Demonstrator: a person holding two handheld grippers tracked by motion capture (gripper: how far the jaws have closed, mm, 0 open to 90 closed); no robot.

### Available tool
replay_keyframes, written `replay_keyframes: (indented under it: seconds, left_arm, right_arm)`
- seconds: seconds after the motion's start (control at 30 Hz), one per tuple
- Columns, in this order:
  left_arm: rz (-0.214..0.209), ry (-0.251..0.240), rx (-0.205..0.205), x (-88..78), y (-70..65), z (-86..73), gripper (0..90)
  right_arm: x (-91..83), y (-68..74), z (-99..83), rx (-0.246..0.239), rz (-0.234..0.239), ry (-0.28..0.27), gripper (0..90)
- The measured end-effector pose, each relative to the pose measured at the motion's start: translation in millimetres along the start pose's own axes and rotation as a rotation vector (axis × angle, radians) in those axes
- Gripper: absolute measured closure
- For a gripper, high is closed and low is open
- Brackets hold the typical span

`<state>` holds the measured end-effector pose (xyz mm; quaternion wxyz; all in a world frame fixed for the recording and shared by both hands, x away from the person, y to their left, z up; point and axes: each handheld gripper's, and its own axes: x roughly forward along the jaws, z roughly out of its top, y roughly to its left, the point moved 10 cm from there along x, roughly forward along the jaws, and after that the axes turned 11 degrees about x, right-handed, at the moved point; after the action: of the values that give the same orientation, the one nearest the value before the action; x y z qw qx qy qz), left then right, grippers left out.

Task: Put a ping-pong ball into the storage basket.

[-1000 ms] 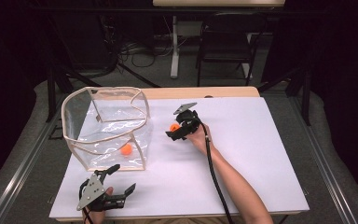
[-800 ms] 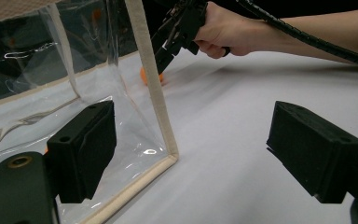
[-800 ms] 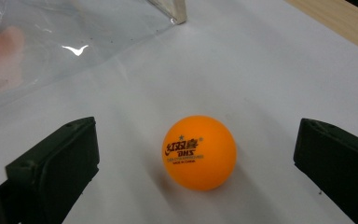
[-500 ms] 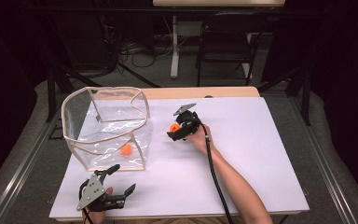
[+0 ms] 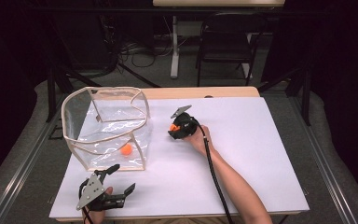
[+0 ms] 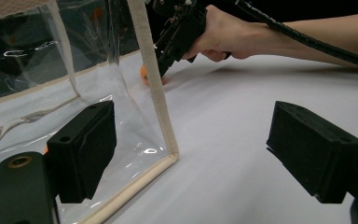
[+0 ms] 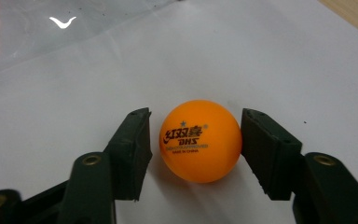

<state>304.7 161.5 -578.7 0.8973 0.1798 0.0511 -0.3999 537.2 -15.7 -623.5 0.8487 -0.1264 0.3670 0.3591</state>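
Observation:
An orange ping-pong ball [image 7: 200, 140] with printed lettering lies on the white sheet between the jaws of my right gripper [image 7: 196, 154]. The jaws have just been closing on it: the right pad is at the ball and a thin gap remains at the left pad. From above, this ball [image 5: 173, 127] and the right gripper [image 5: 173, 131] sit just right of a clear plastic bag [image 5: 105, 112] with a beige rim. A second orange ball [image 5: 127, 149] lies inside the bag. My left gripper [image 5: 124, 177] rests open at the near edge, in front of the bag's corner [image 6: 154, 93].
The white sheet [image 5: 251, 140] covers the table, and its right half is bare. A strip of wooden tabletop [image 5: 205, 92] shows at the far edge. A black chair [image 5: 223, 42] and cables stand on the floor beyond the table.
Both hands have stayed where they were. From above, the right gripper's jaws look drawn in around the orange ball.

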Motion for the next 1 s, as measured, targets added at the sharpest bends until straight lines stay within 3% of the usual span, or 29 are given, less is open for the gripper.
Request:
replay_keyframes:
  seconds: [0.1, 1.0]
  left_arm:
    - [-0.001, 0.000, 0.001, 0.2, -0.4, 0.4, 15.7]
    - [0.001, 0.000, 0.008, 0.5, -1.1, 1.5, 15.7]
  right_arm:
    - [-0.4, 0.0, 0.1, 0.001, -0.005, 0.000, 50.0]
    - [-27.9, 0.8, 9.1, -0.036, -0.021, -0.016, 50.7]
